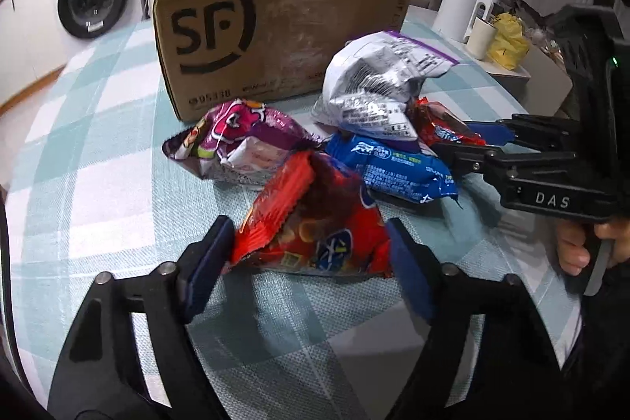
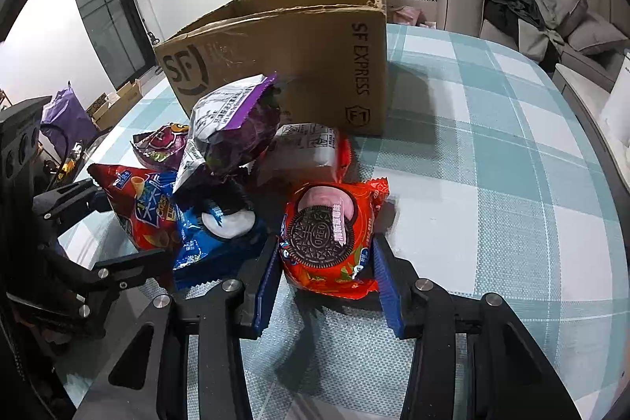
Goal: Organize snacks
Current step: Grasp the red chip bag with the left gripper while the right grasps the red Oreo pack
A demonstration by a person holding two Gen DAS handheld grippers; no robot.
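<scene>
The left gripper (image 1: 309,254) points down at a slant, its blue pads (image 1: 204,270) pressing both sides of a red bag. The right gripper (image 2: 325,262), angled likewise, clamps a packet between its ridged pads (image 2: 267,282), a hand (image 1: 582,247) on its handle.

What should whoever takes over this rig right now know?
Left gripper: jaws around the red crinkly chip bag, pads at its sides.
Right gripper: shut on the red Oreo packet, still on the checked tablecloth.
Blue Oreo packet, purple-and-silver bag and magenta bag are piled before the open brown cardboard SF box.
Done: nothing visibly boxed.
Left: move every snack into it.
</scene>
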